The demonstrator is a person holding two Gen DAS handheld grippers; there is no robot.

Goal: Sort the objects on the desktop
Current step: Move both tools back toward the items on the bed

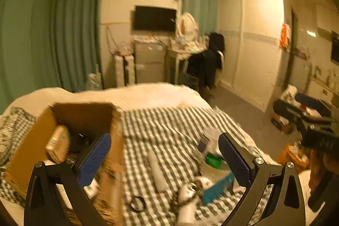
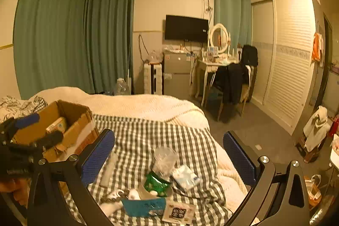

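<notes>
Early stage, judged: cardboard box (image 2: 70, 130) beyond the left gripper (image 1: 163, 160) holds a few items; loose clutter (image 2: 161, 181) lies between the right gripper (image 2: 169, 160) jaws; both spread, empty.

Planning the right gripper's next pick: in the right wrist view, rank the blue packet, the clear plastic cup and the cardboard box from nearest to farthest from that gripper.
1. Blue packet: on the checked blanket, low between the open right gripper fingers.
2. Clear plastic cup: centre, further up the bed.
3. Cardboard box: far left.
</notes>
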